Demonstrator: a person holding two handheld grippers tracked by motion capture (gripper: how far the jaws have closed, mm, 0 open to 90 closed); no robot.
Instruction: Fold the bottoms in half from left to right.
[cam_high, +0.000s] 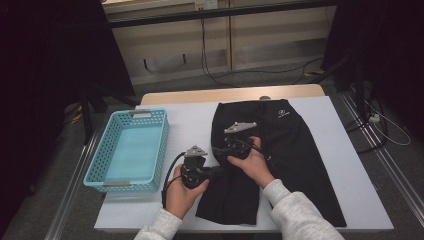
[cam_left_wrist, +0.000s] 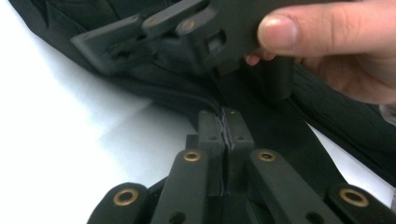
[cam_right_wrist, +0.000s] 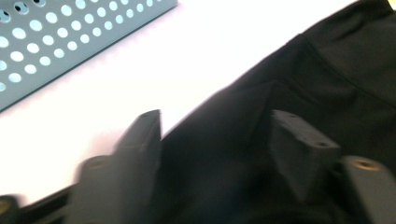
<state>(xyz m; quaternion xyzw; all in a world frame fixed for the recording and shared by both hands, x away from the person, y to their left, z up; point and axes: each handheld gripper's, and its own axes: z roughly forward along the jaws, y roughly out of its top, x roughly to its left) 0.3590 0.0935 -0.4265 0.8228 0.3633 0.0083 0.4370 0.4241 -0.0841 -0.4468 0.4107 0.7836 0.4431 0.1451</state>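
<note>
Pinching black shorts (cam_high: 280, 150) (smooth, matte), perforated basket (cam_high: 129, 150)

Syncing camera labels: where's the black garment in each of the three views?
High view: the black garment lies flat on the white table, centre to right, with both hands on its left edge.
Left gripper view: it runs across the top and down the right, its edge pinched in the shut left tongs.
Right gripper view: right half, between the open right tongs.
Shared landmark: the white table.
</note>
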